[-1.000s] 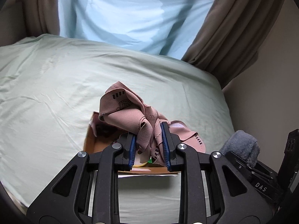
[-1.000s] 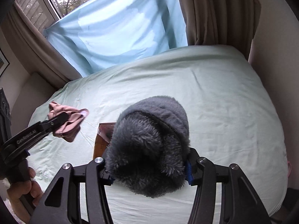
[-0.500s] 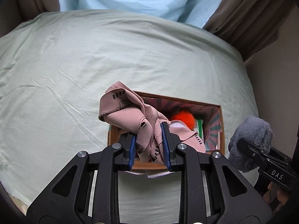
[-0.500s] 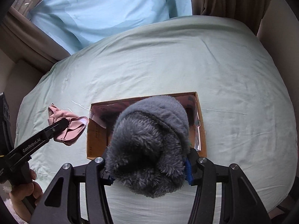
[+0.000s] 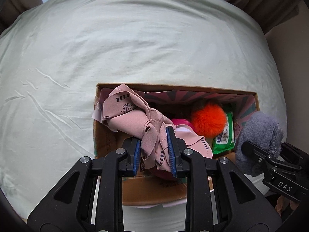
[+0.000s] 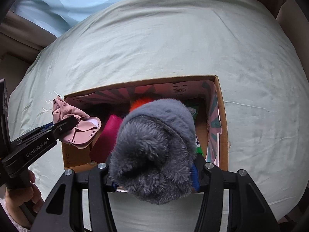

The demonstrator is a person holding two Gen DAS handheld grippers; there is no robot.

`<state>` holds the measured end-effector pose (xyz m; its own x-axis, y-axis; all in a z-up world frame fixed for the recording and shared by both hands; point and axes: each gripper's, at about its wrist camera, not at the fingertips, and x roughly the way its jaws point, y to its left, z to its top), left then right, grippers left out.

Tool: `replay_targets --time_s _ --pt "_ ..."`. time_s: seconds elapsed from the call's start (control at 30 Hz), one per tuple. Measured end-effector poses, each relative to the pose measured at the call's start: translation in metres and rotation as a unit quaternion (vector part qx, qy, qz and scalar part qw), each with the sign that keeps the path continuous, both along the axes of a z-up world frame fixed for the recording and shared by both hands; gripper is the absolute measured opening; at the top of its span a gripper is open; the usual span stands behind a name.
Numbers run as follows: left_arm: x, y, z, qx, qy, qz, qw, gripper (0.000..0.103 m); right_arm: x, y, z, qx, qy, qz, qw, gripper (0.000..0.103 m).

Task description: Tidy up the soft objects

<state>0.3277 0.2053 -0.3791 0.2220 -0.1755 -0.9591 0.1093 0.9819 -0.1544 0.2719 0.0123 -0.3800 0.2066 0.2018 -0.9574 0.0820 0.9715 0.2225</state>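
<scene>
My left gripper [image 5: 154,150] is shut on a crumpled pink cloth [image 5: 133,119] and holds it over the left end of an open cardboard box [image 5: 154,191] on the bed. My right gripper [image 6: 152,176] is shut on a fluffy grey item [image 6: 154,145] and holds it over the box's [image 6: 220,104] near right part. The grey item also shows at the right of the left wrist view [image 5: 258,135]. The pink cloth shows at the left of the right wrist view [image 6: 77,123], held by the left gripper [image 6: 63,124].
The box holds an orange pompom [image 5: 208,119], a green wipes pack [image 5: 225,135] and a magenta item [image 6: 108,139]. A pale green sheet [image 5: 115,48] covers the bed. Brown curtains [image 5: 270,2] and a wall stand at the right.
Both grippers have moved forward and tilted down with their loads, so they now hang over the open box and its contents show.
</scene>
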Motion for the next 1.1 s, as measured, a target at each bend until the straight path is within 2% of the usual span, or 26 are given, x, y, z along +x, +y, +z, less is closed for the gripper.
replay_targets --time_s 0.07,0.1,0.13,0.17,0.2,0.3,0.43,0.77,0.93,1.1 --pt "0.004 -0.005 -0.005 0.010 0.003 -0.010 0.9999 0.024 0.000 0.000 -0.005 -0.009 0.003 -0.005 1.000 0.054" --pt "0.007 -0.008 -0.006 0.022 0.002 -0.011 0.9997 0.036 0.000 -0.001 -0.008 -0.011 0.004 -0.006 1.000 0.057" --pt "0.009 -0.011 -0.008 0.034 0.002 -0.013 0.9993 0.050 0.001 0.000 -0.010 -0.010 0.006 -0.006 1.000 0.061" --pt "0.010 -0.013 -0.009 0.039 0.002 -0.016 0.9991 0.090 0.000 0.000 -0.013 -0.004 0.010 -0.004 1.000 0.064" --pt "0.011 -0.014 -0.009 0.038 0.001 -0.018 0.9991 0.102 0.000 0.000 -0.016 0.003 0.018 -0.001 1.000 0.068" --pt "0.008 -0.015 -0.006 0.026 -0.002 -0.025 0.9994 0.103 -0.007 0.002 -0.018 -0.011 0.015 0.010 1.000 0.087" --pt "0.002 -0.019 -0.002 0.027 -0.004 -0.030 0.9992 0.103 -0.018 0.005 -0.015 -0.026 0.009 0.028 0.999 0.088" --pt "-0.025 -0.017 0.027 0.020 -0.025 -0.030 0.9990 0.103 -0.037 -0.003 0.010 -0.027 -0.023 0.016 0.999 0.088" --pt "-0.041 -0.012 0.055 0.015 -0.051 -0.031 0.9981 0.103 -0.050 -0.003 0.040 -0.031 -0.053 0.018 0.998 0.088" --pt "-0.062 -0.007 0.098 0.010 -0.086 -0.025 0.9959 0.103 -0.064 -0.005 0.082 -0.036 -0.091 0.017 0.995 0.088"
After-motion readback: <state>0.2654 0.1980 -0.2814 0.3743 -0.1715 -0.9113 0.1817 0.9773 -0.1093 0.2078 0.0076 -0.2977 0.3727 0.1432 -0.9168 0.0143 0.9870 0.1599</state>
